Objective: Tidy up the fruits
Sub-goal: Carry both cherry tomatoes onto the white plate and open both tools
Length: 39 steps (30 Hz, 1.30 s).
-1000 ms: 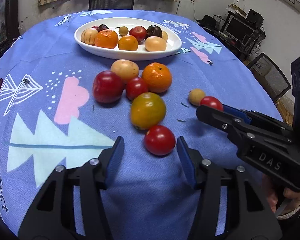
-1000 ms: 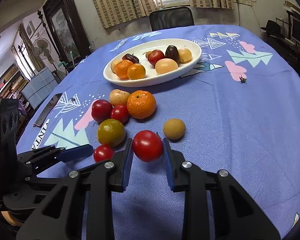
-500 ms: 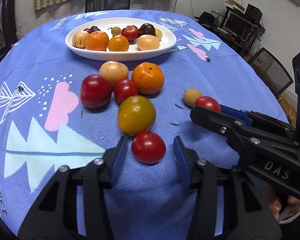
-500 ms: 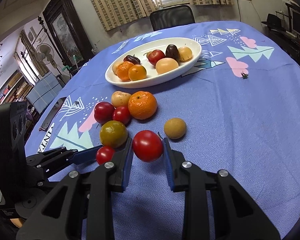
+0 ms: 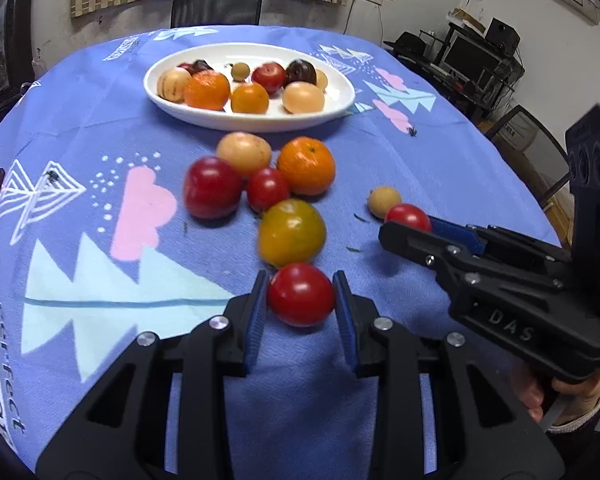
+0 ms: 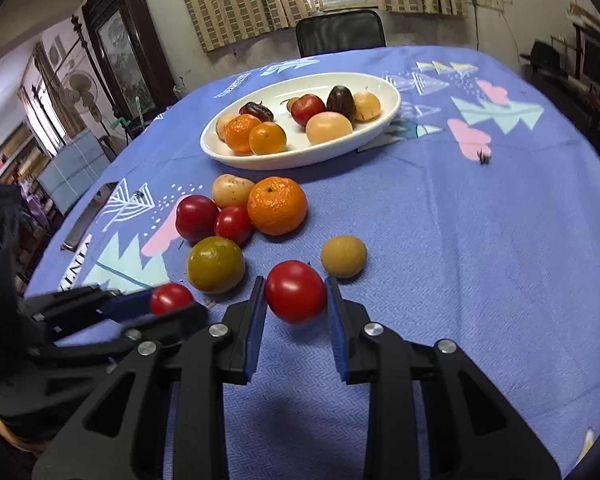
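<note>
Round table under a blue patterned cloth (image 6: 500, 240), white oval plate (image 6: 384, 120) at the far side already part-filled with fruit. Loose on the cloth nearer in: a large orange mandarin (image 6: 276, 205), a greenish-yellow round tomato (image 6: 215, 264), a small tan round fruit (image 6: 343, 256) and others.

Left gripper (image 5: 300, 300) closed in around a small glossy red tomato (image 5: 301, 294), pads apparently touching both sides, though blur hides real contact. Right gripper (image 6: 296, 300) clamped on a larger red tomato (image 6: 295, 297), seemingly lifted just off the cloth.

Pick-up step in hand on both sides. Next: firm the left grip, lift, carry both tomatoes over the loose pile to the plate's bare patches, release gently.
</note>
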Tool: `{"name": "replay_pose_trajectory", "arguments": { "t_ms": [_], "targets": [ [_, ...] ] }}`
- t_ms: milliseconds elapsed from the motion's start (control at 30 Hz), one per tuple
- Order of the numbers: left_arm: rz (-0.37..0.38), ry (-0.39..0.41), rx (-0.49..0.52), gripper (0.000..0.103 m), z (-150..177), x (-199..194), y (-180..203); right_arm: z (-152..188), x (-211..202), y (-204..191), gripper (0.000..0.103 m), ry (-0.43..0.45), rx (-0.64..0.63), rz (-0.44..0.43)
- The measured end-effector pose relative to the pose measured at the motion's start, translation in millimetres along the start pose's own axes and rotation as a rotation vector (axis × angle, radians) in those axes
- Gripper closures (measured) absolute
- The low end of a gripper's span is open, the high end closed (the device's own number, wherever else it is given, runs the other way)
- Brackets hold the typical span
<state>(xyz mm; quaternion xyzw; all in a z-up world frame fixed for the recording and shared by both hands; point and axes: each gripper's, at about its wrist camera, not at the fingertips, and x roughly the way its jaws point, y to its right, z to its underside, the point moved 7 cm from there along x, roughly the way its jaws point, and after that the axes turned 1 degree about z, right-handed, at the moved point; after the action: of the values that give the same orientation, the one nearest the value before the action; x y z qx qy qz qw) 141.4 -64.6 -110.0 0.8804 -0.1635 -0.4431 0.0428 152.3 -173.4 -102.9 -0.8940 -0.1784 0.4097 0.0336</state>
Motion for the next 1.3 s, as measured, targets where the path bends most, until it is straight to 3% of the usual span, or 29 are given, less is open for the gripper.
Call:
{"name": "replay_pose_trajectory", "arguments": {
  "t_ms": [133, 267, 433, 600, 767, 967, 1167, 1200, 1267, 1300],
  "targets": [
    [0.007, 0.033, 0.006, 0.070, -26.8, -13.8, -12.6, -27.7, -12.0, -8.4, 0.073, 0.054, -0.038, -0.005],
    [-0.054, 0.105, 0.024, 0.070, -70.9, -16.3, -27.2, -72.2, -14.4, -14.5, 0.073, 0.123, -0.064, -0.006],
    [-0.096, 0.121, 0.017, 0.070, -118.1, 13.3, -46.5, -115.3, 32.3, -0.6, 0.074, 0.109, -0.031, 0.034],
    [-0.104, 0.112, -0.004, 0.070, -142.5, 41.0, -60.7, -125.1, 70.7, 12.2, 0.074, 0.039, 0.049, -0.013],
    [-0.113, 0.139, 0.004, 0.070, -169.1, 48.1, -62.3, -134.9, 70.7, 0.4, 0.074, 0.078, 0.022, -0.027],
    [-0.121, 0.163, 0.028, 0.070, -205.8, 60.3, -63.9, -159.5, 75.9, 1.0, 0.074, 0.113, 0.017, 0.016],
    [-0.139, 0.148, 0.024, 0.070, -212.5, 72.7, -71.1, -167.3, 86.6, 4.9, 0.074, 0.104, 0.010, 0.030],
    [-0.147, 0.152, 0.022, 0.069, -213.0, 72.8, -72.8, -167.7, 88.2, 5.7, 0.074, 0.101, 0.008, 0.032],
    [-0.163, 0.160, 0.022, 0.044, -214.0, 71.6, -74.1, -168.9, 90.6, 6.8, 0.073, 0.094, -0.004, 0.045],
    [-0.181, 0.173, 0.023, 0.040, -214.9, 68.8, -75.5, -168.9, 89.9, 7.1, 0.072, 0.093, -0.010, 0.056]
  ]
}}
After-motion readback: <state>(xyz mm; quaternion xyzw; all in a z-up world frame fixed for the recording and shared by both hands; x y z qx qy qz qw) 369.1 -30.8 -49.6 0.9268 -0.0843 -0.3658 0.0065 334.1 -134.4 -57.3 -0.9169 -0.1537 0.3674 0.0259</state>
